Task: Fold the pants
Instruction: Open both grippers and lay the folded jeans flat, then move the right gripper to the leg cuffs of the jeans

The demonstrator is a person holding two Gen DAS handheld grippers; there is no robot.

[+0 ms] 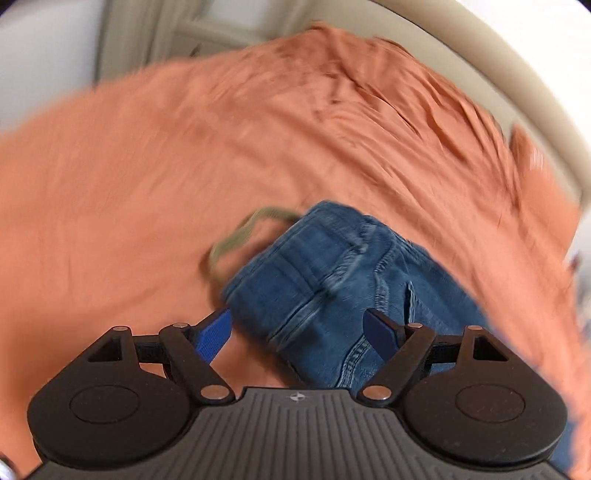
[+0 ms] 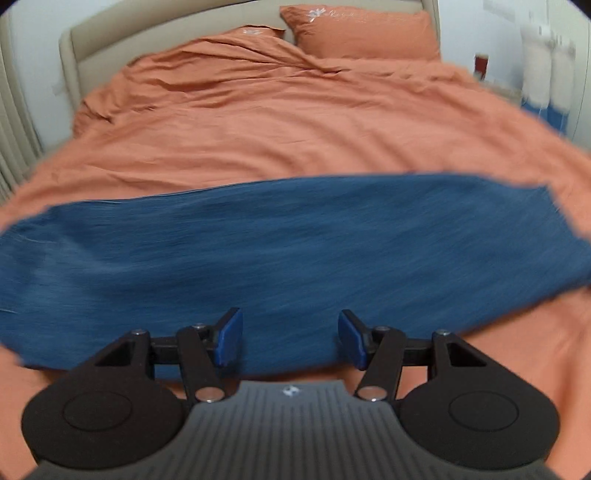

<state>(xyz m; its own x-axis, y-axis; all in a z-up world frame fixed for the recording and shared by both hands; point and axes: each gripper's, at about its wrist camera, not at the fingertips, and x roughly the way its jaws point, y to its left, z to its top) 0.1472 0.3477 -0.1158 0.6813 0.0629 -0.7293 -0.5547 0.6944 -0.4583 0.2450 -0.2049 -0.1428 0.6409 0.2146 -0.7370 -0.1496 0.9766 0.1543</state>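
My left gripper point(image 1: 299, 332) is spread wide, with nothing between its blue pads point(image 1: 216, 338). The pants point(image 1: 332, 291) are blue jeans, and they lie on the orange blanket point(image 1: 147, 184) right in front of this gripper. Here I see the top end of the pants, with thick seams and a bunched waist. One pad sits over the blanket just beside the edge of the pants. The other pad sits over the blue cloth. I cannot tell if it touches the cloth. A thin green band point(image 1: 240, 236) curls on the blanket, right by the far corner of the pants. This picture is blurry.

My right gripper point(image 2: 290, 338) is let go too, its pads point(image 2: 231, 338) apart and holding nothing. The pants point(image 2: 280, 251) stretch long from side to side across the blanket point(image 2: 277, 122), just ahead of the pads. The near edge of the pants runs right under the gripper. Far behind, two orange pillows point(image 2: 362, 31) lean by the tan headboard point(image 2: 166, 33).
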